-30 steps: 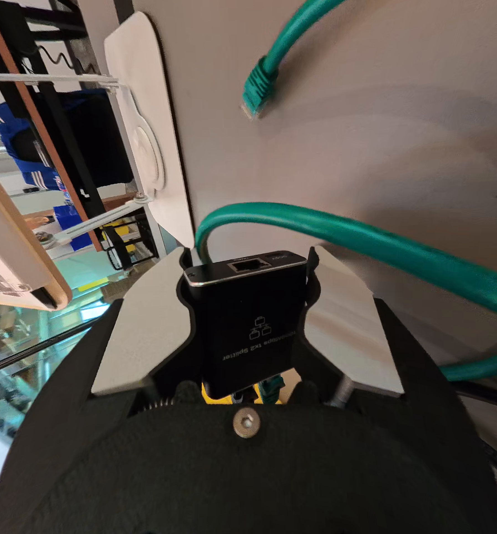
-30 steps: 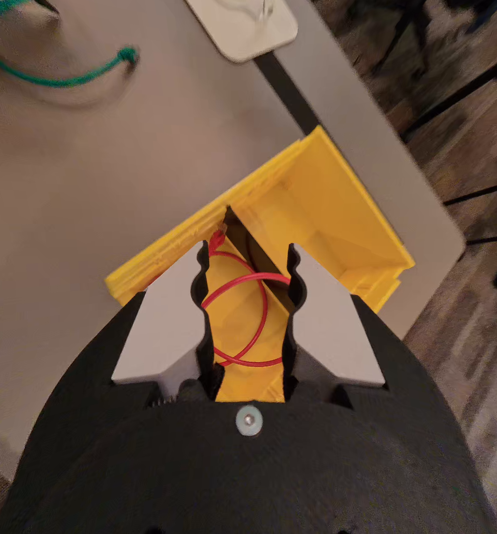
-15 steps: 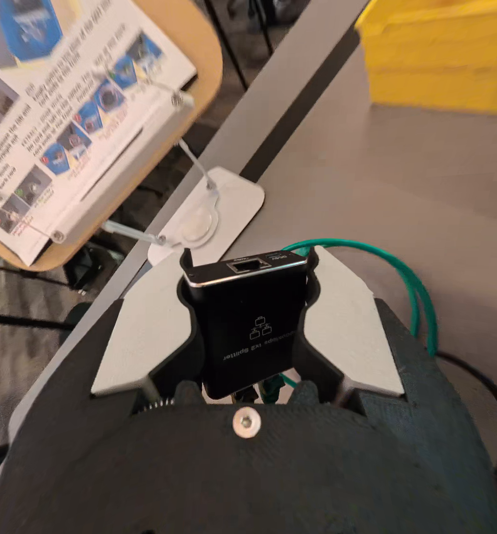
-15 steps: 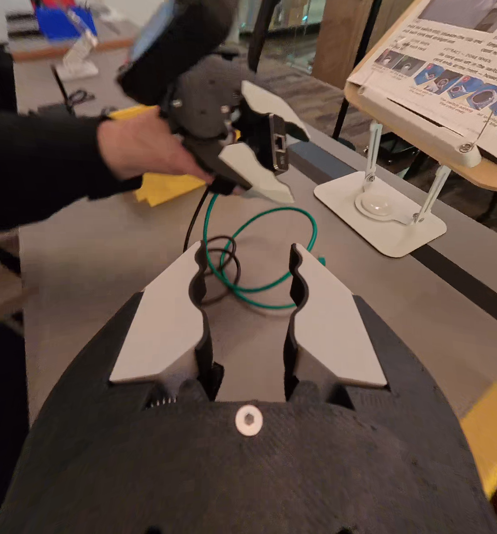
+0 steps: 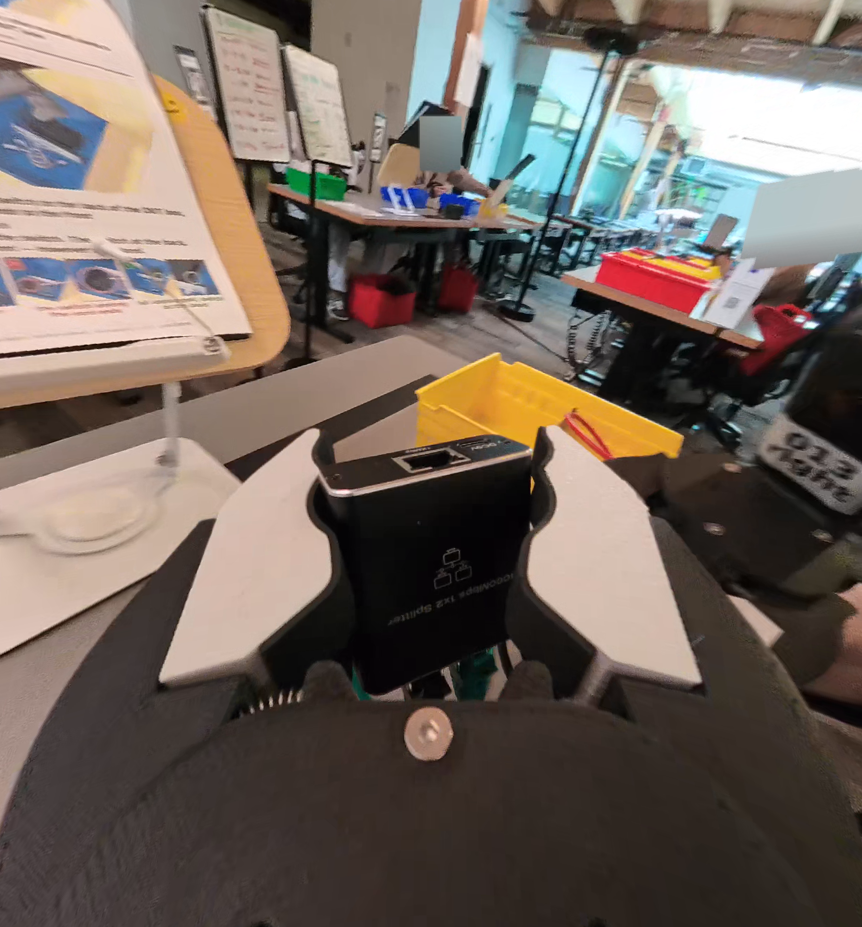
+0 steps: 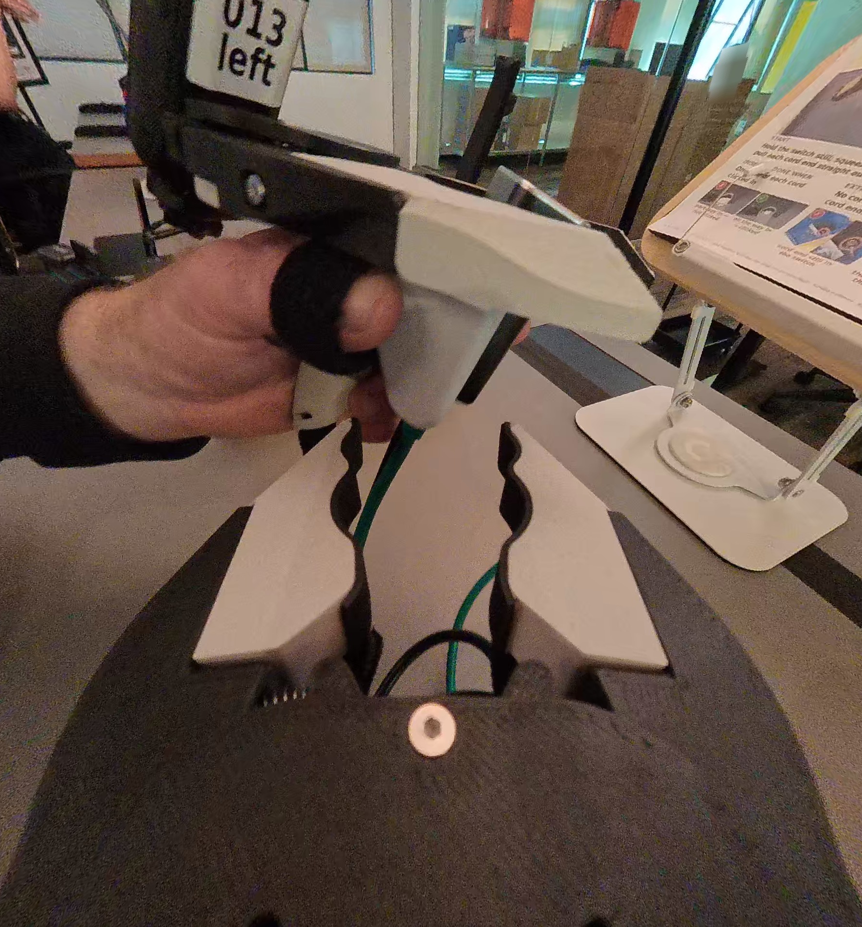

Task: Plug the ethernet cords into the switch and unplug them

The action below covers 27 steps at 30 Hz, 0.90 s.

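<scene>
Two tongs: left (image 5: 429, 451) clamps switch (image 5: 434, 552); right (image 6: 429, 446) gapes empty, alone showing green cord (image 6: 379, 491).

Switch (image 5: 429, 557) sat between my left gripper (image 5: 431, 449) fingers, port end forward, raised over table (image 5: 278, 396). Bin (image 5: 519, 406) stood beyond it, toward right; 1 cord (image 5: 587, 434) hung over bin's wall. Document stand (image 5: 83, 526) stood left. My right gripper (image 6: 431, 441) sat below left gripper, 2 cables (image 6: 451, 647) on table between its fingers.
</scene>
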### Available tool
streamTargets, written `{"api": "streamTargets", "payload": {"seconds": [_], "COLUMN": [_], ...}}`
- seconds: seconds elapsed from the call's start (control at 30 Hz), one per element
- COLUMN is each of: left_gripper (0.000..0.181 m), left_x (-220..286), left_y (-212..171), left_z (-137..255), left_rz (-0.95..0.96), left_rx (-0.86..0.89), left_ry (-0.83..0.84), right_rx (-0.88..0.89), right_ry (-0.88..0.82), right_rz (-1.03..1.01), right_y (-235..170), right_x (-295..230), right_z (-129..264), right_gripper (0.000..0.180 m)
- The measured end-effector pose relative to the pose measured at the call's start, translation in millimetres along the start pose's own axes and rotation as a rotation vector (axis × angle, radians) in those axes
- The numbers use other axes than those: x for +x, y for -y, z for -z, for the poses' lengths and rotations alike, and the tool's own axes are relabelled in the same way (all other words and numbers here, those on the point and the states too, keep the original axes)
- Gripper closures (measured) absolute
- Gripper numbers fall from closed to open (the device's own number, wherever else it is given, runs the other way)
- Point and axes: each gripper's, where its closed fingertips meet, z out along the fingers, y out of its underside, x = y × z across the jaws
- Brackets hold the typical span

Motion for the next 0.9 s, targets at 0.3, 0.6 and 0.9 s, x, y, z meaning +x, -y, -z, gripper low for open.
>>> {"api": "streamTargets", "payload": {"seconds": [0.3,0.6,0.9], "left_gripper": [0.107,0.097,0.065], "left_x": [18.1,15.3,52.2], "left_y": [-16.2,-20.9,-76.6], "left_z": [-1.1,44.9,47.7], "left_rz": [-0.048,-0.718,-1.442], "left_rx": [-0.092,-0.26,-0.49], "left_ry": [-0.069,-0.069,-0.088], "right_rx": [0.075,-0.284,-0.828], "right_ry": [0.101,0.585,1.038], "right_rz": [-0.05,-0.014,0.055], "right_y": [-5.7,-29.2,-71.7], "right_x": [-6.4,-12.4,-20.3], "right_z": [-13.0,37.5,90.1], "right_gripper": [0.172,0.172,0.172]}}
